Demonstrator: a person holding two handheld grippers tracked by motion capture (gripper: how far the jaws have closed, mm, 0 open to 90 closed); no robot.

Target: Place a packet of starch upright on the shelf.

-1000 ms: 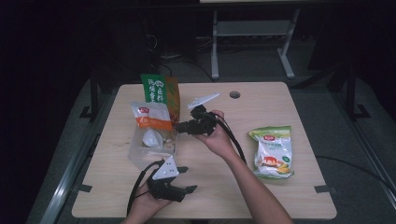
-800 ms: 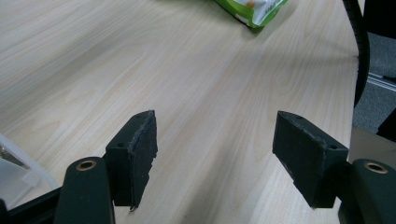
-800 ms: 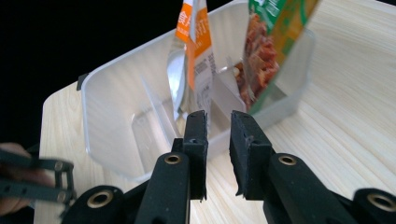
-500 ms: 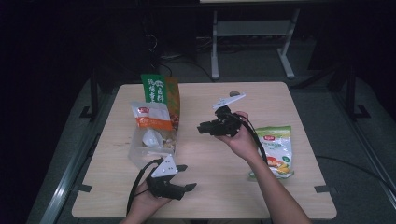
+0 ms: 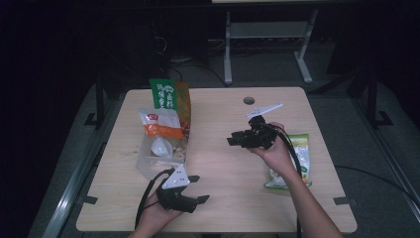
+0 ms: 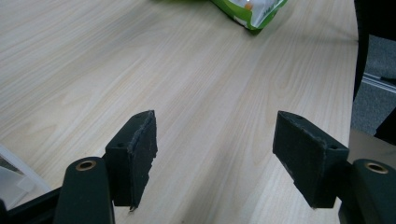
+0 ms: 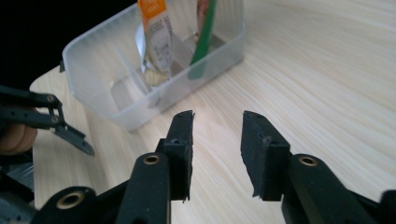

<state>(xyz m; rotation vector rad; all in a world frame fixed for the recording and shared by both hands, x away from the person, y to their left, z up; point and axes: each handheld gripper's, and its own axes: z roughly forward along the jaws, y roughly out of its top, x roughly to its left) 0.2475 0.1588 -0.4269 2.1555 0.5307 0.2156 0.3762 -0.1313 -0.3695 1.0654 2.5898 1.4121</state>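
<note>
A clear plastic bin [image 5: 148,166] stands left of the table's middle, holding an orange-and-white snack bag [image 5: 161,126] and a tall green bag [image 5: 167,95]. A green snack bag [image 5: 297,148] lies flat at the right, partly under the right forearm. My right gripper [image 5: 234,140] hovers mid-table, pointing left at the bin [image 7: 140,70], its jaws a small gap apart with nothing between them [image 7: 217,135]. At the front edge my left gripper [image 5: 199,189] rests low, jaws wide open over bare wood [image 6: 217,154]. A corner of the green snack bag [image 6: 250,9] lies far ahead of it.
The wooden table [image 5: 223,198] has a round cable hole [image 5: 248,100] near its far edge. Its right edge [image 6: 352,70] shows past the left gripper. The left gripper [image 7: 46,116] also appears beside the bin. A metal stand [image 5: 267,34] is on the floor beyond.
My right gripper has drawn away from the bin, moving rightward to the middle of the table. The left gripper has stayed where it was.
</note>
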